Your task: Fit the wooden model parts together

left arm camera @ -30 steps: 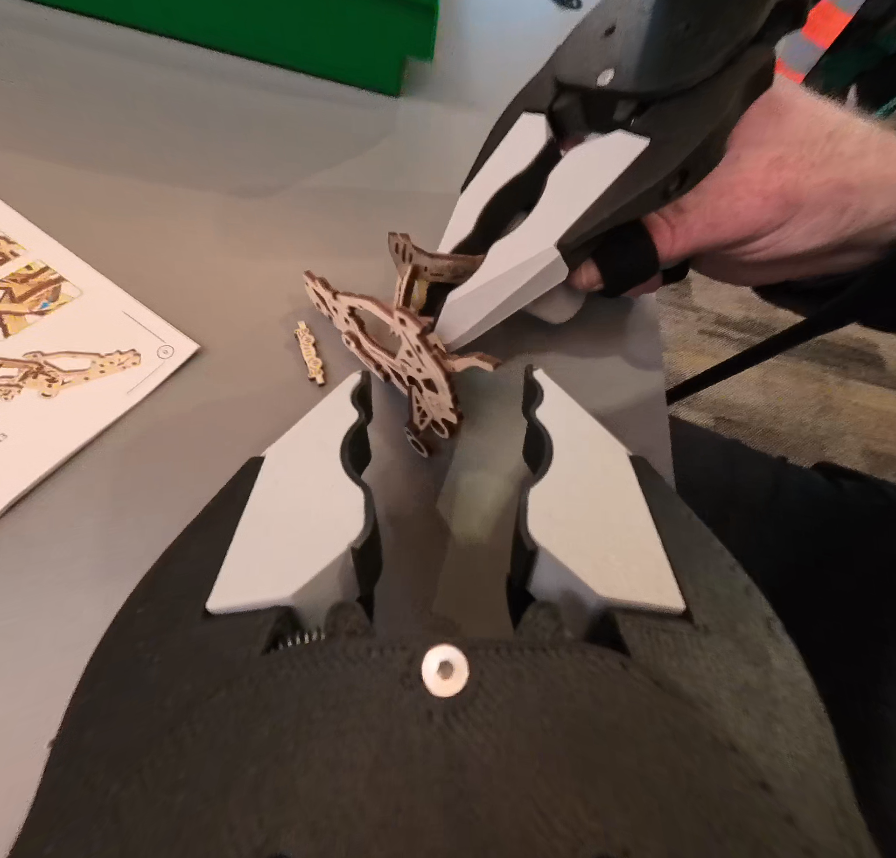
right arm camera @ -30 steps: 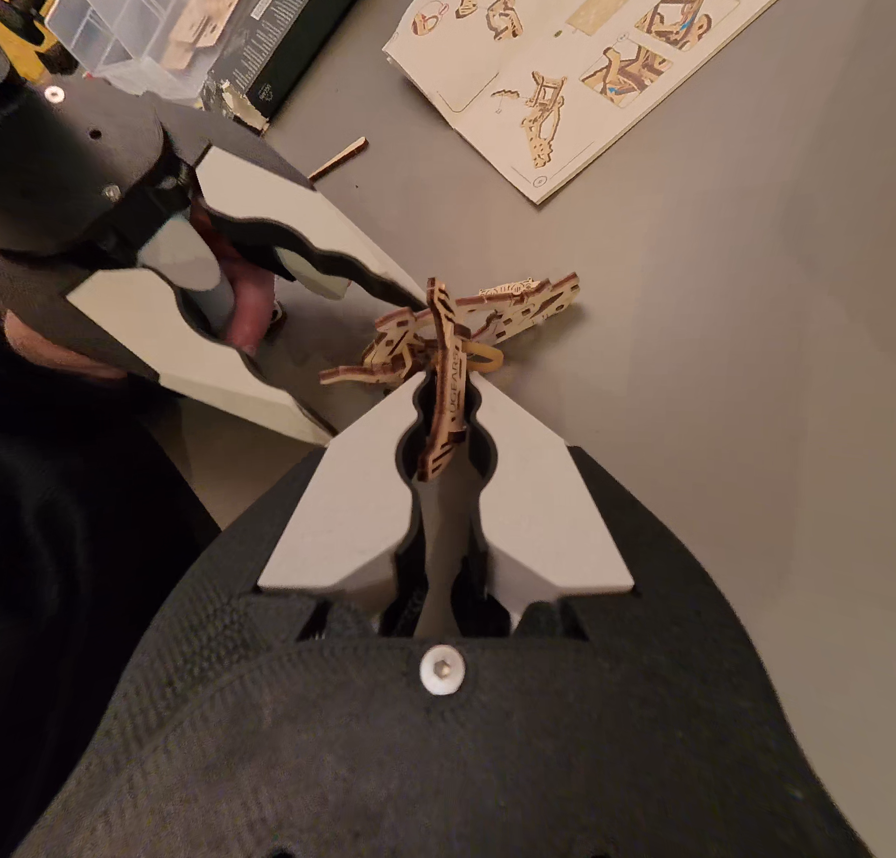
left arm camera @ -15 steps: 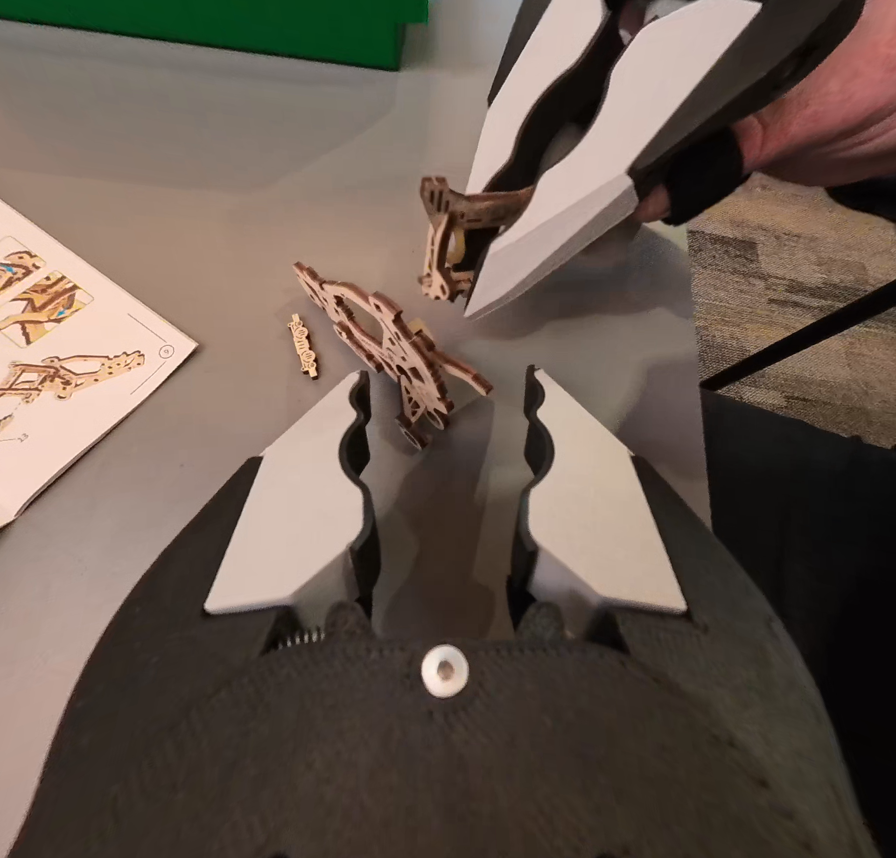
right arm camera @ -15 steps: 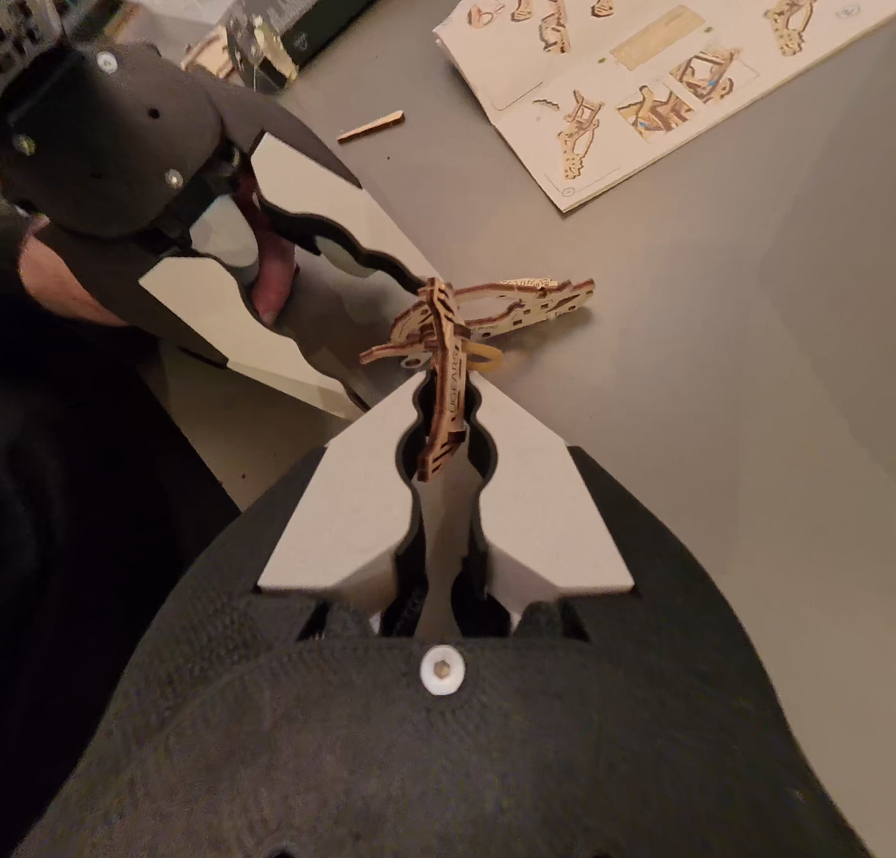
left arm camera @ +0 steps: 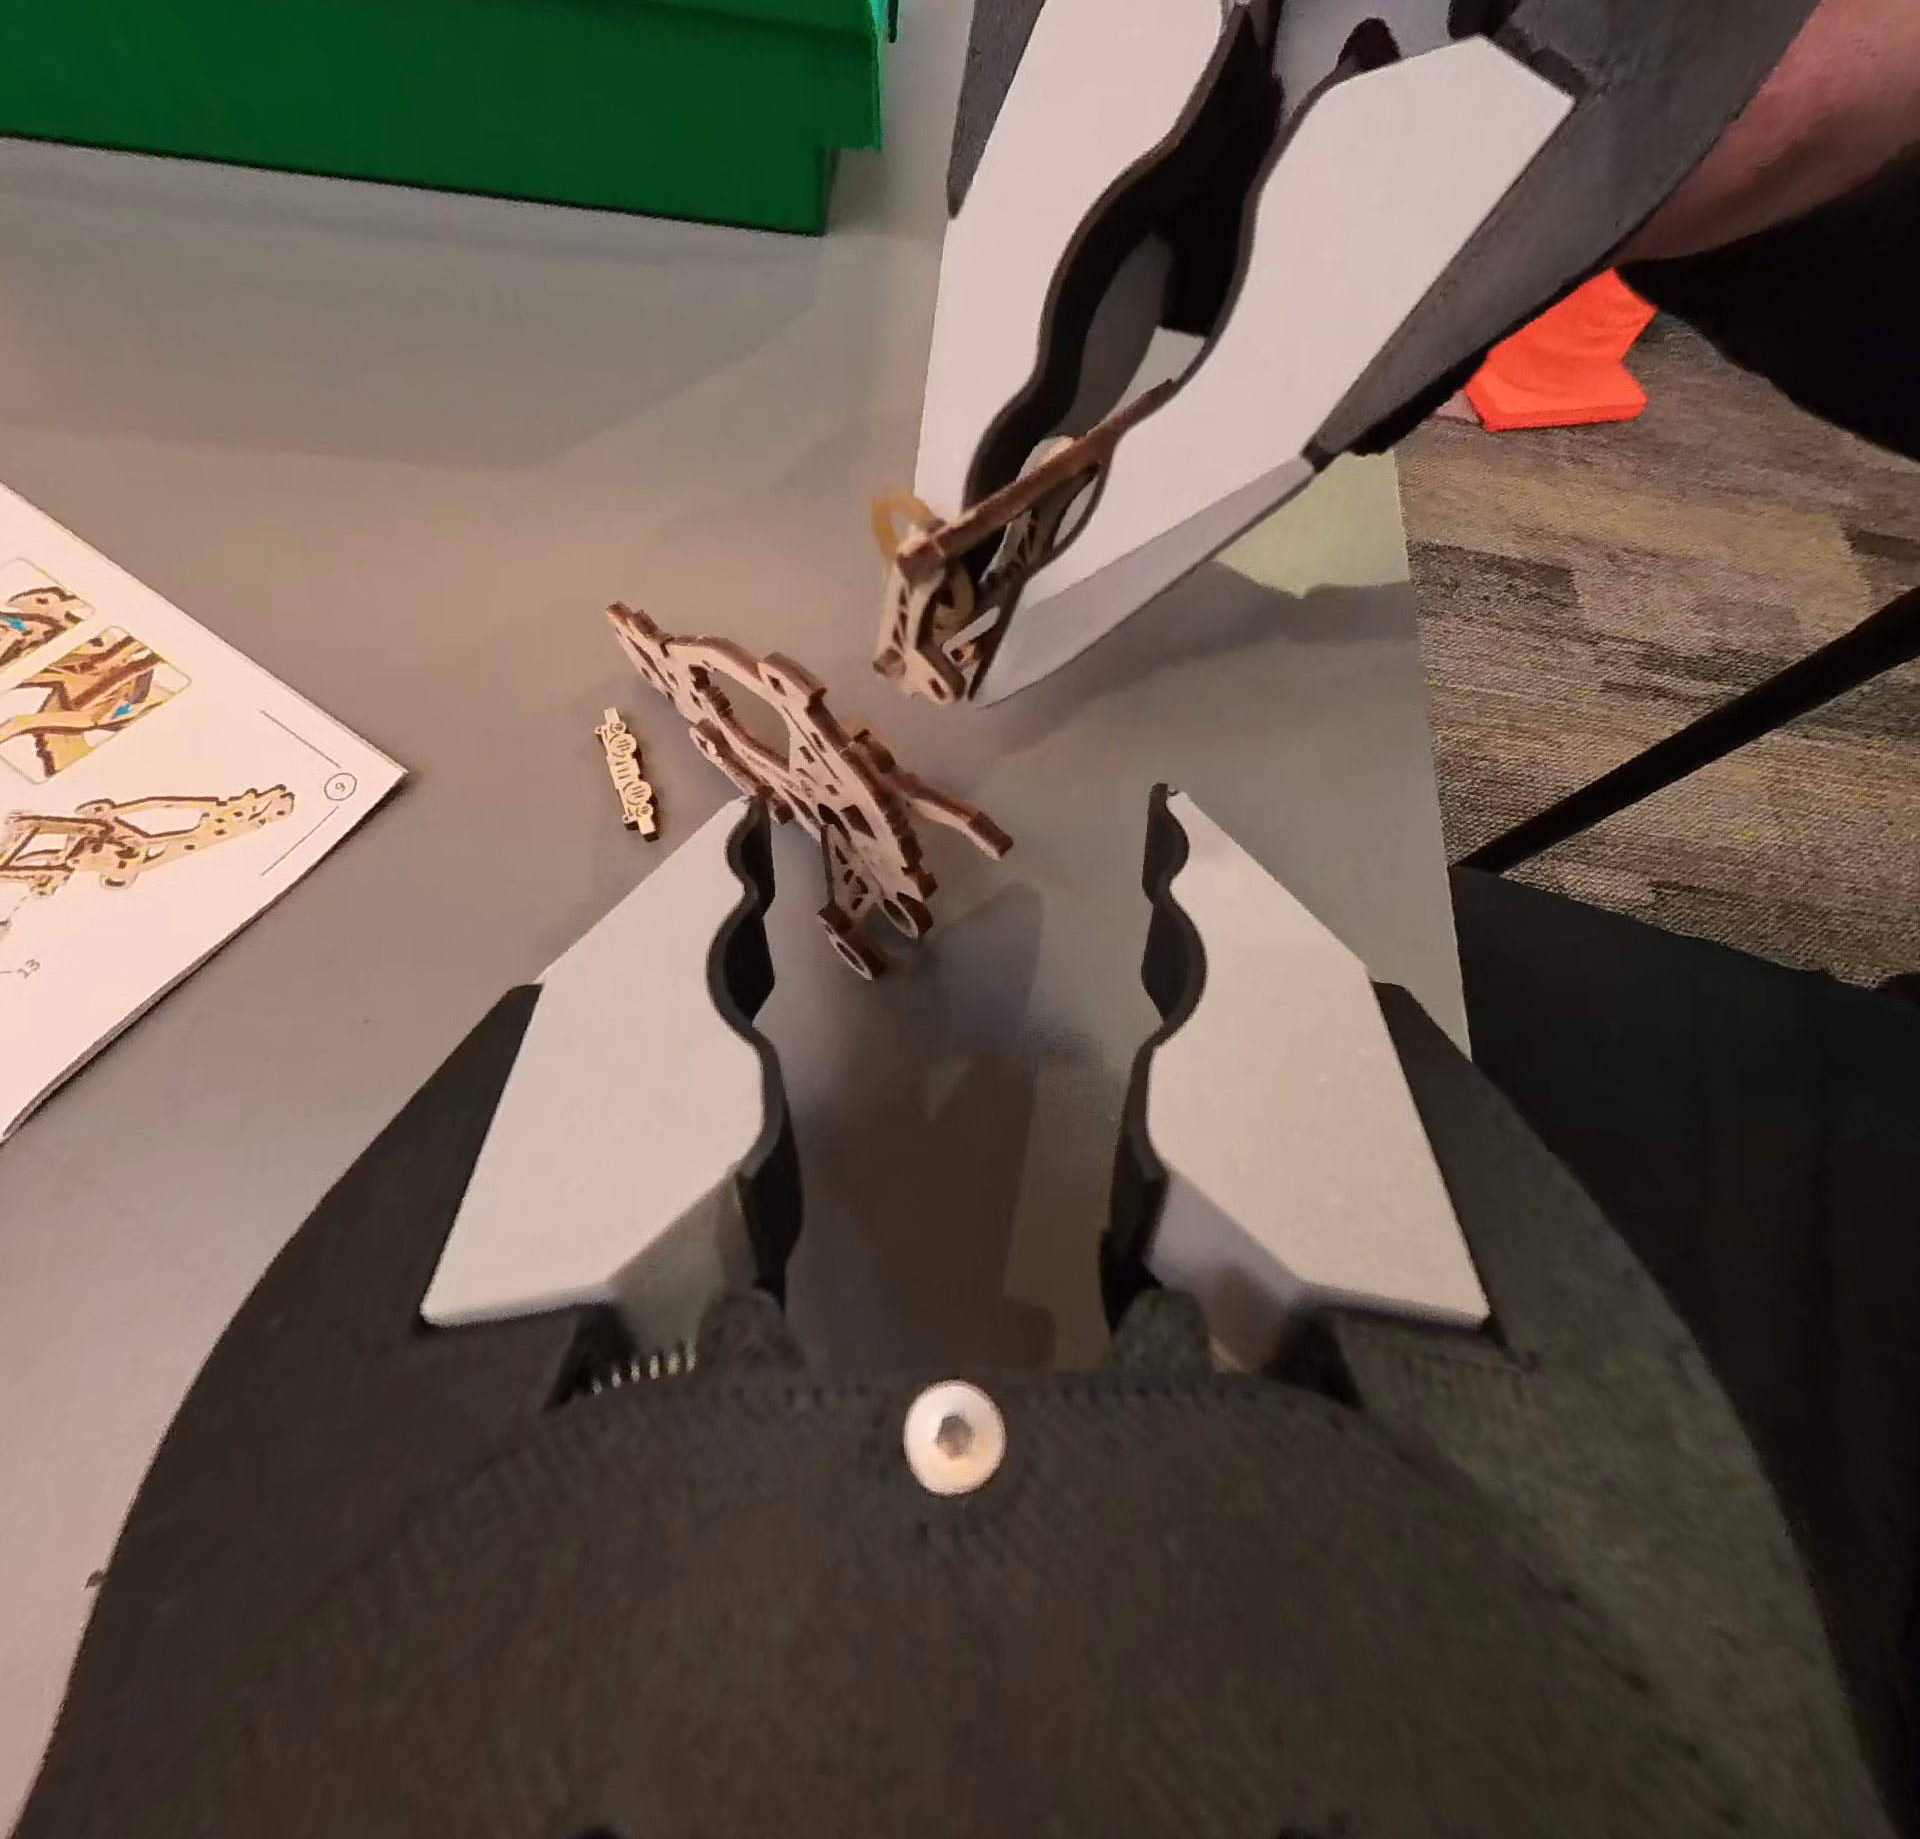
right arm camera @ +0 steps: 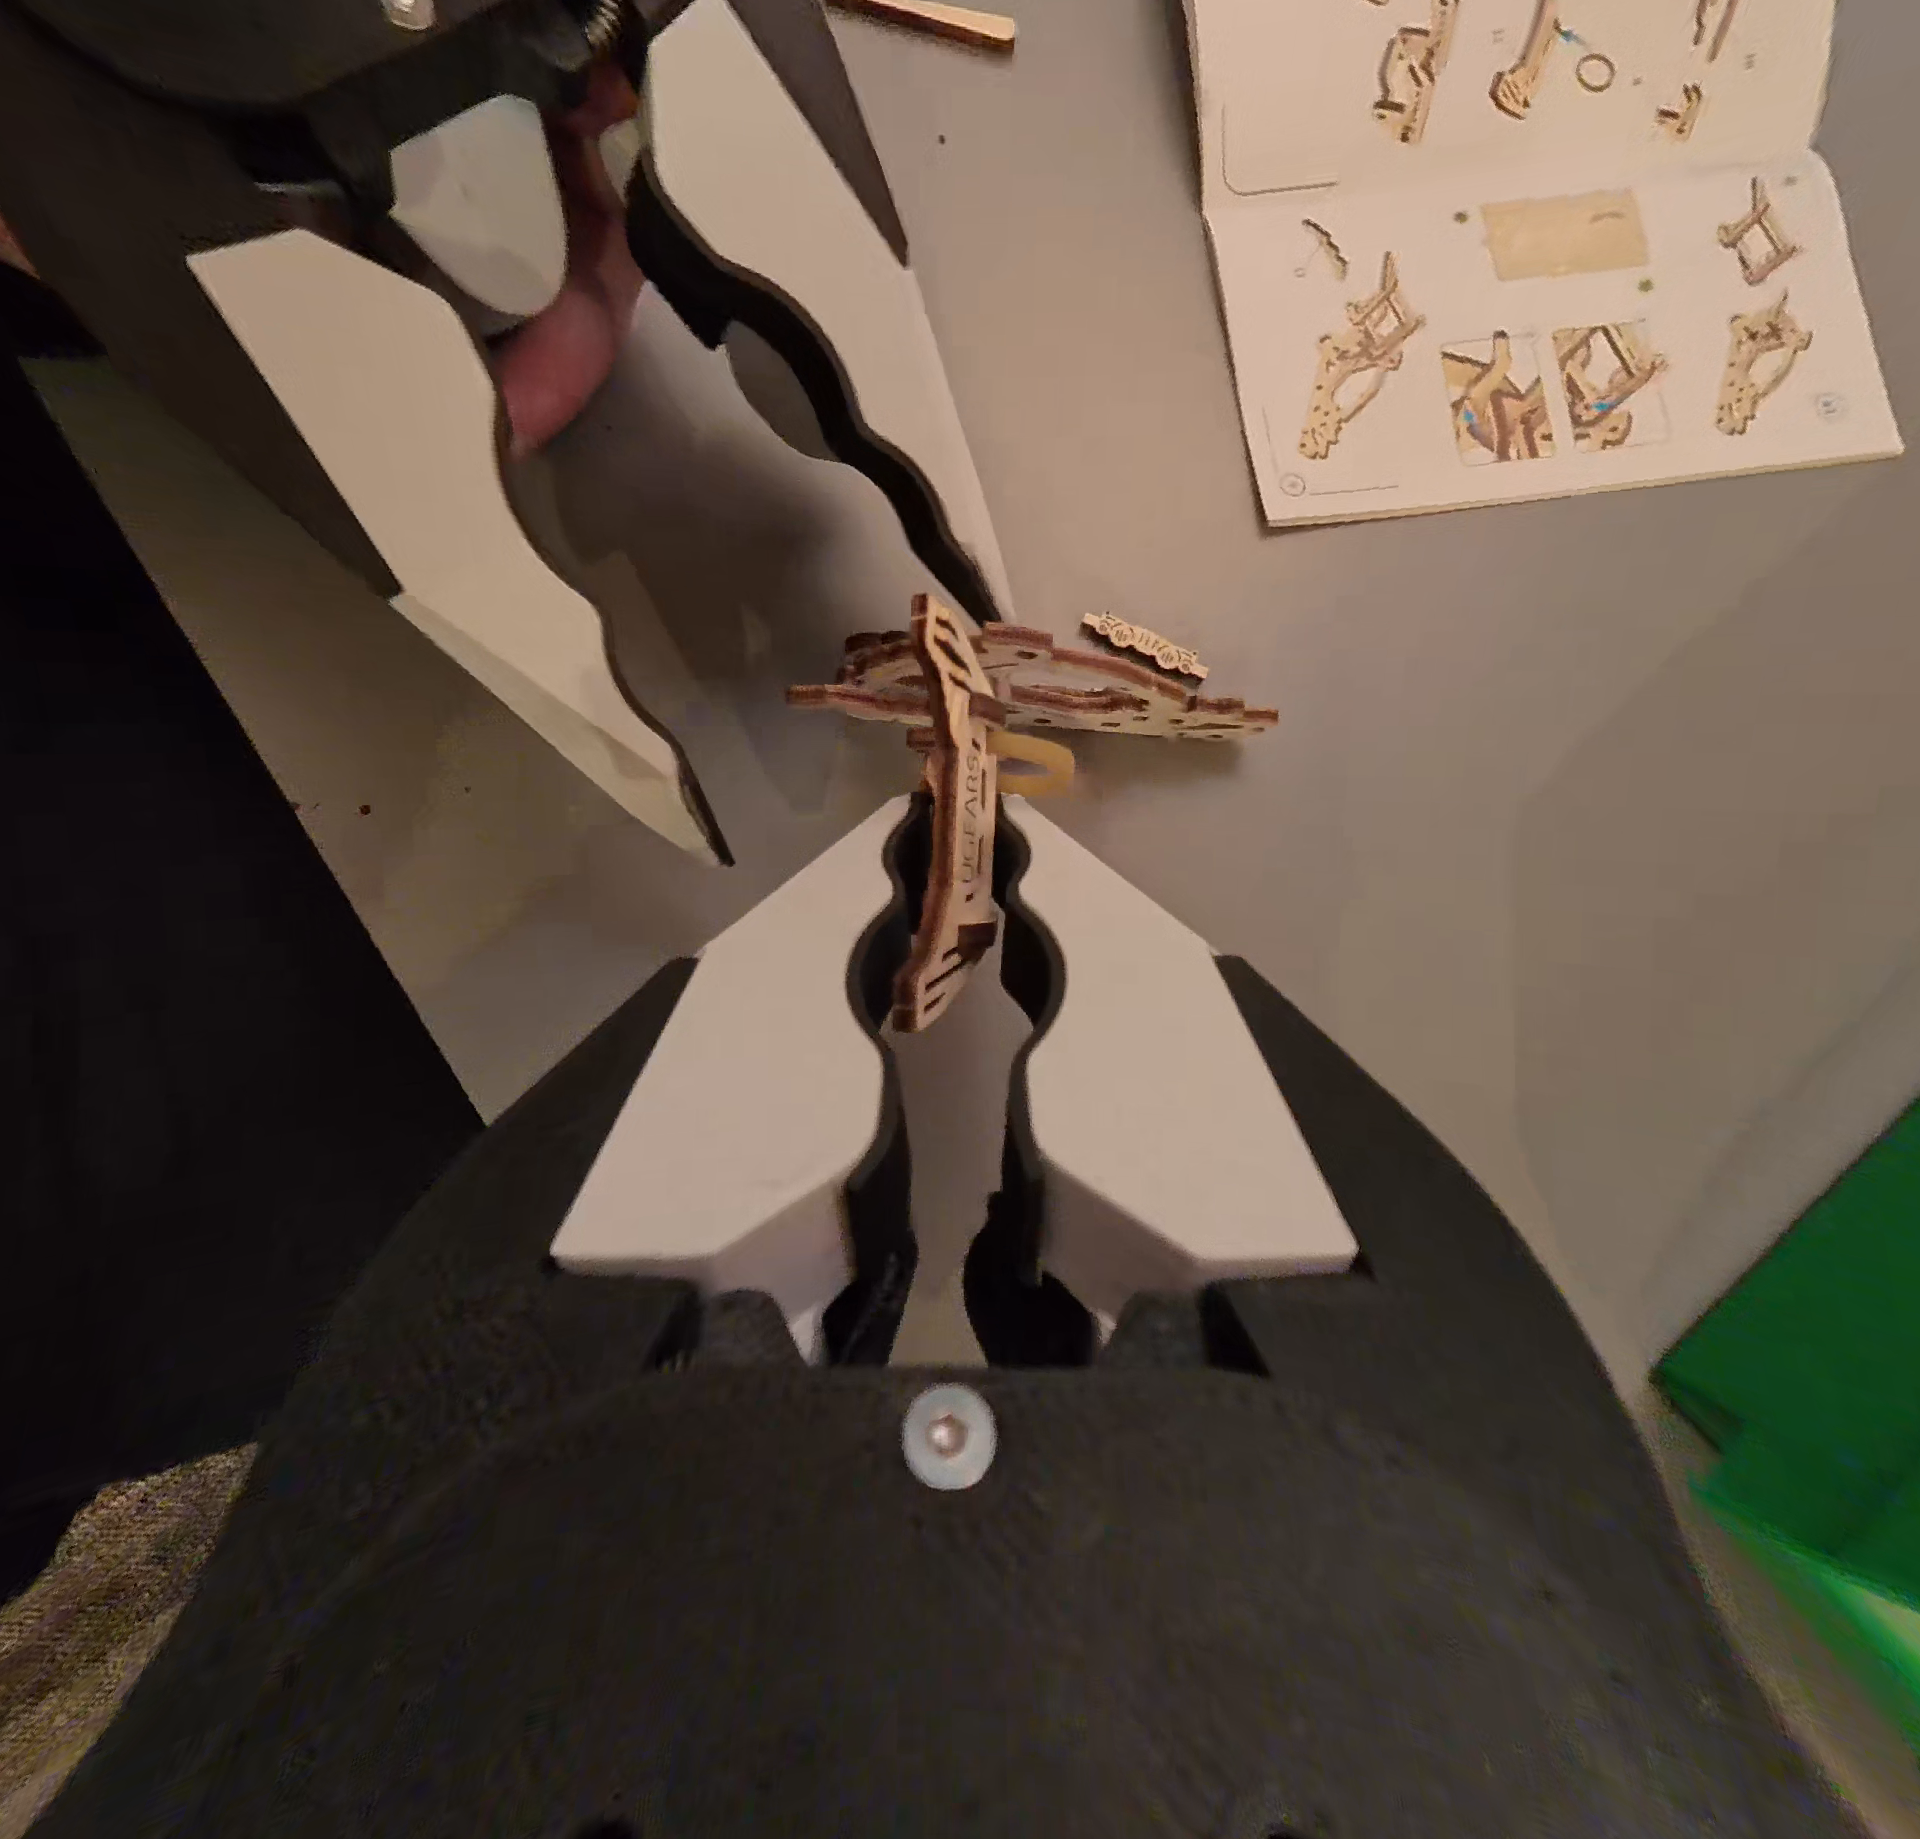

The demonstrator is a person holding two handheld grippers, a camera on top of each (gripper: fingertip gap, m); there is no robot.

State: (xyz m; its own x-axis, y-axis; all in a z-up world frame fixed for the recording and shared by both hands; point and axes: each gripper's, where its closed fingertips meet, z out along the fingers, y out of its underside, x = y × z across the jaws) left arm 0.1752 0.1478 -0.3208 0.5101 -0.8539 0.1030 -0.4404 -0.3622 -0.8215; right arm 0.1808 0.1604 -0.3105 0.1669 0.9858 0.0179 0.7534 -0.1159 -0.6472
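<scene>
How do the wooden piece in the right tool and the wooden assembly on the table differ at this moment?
The wooden piece is clamped in the right tool and held off the table; the wooden assembly rests on the grey table, ungripped, in front of the open left tool. The piece is a narrow strip; the assembly is wider, with several joined parts. Both are pale, dark-edged cut wood.

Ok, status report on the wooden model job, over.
Left gripper open, empty, by the wooden frame on the table. Right gripper shut on a wooden part, held above the frame, unjoined. Small loose piece beside it, not blocking.
</scene>
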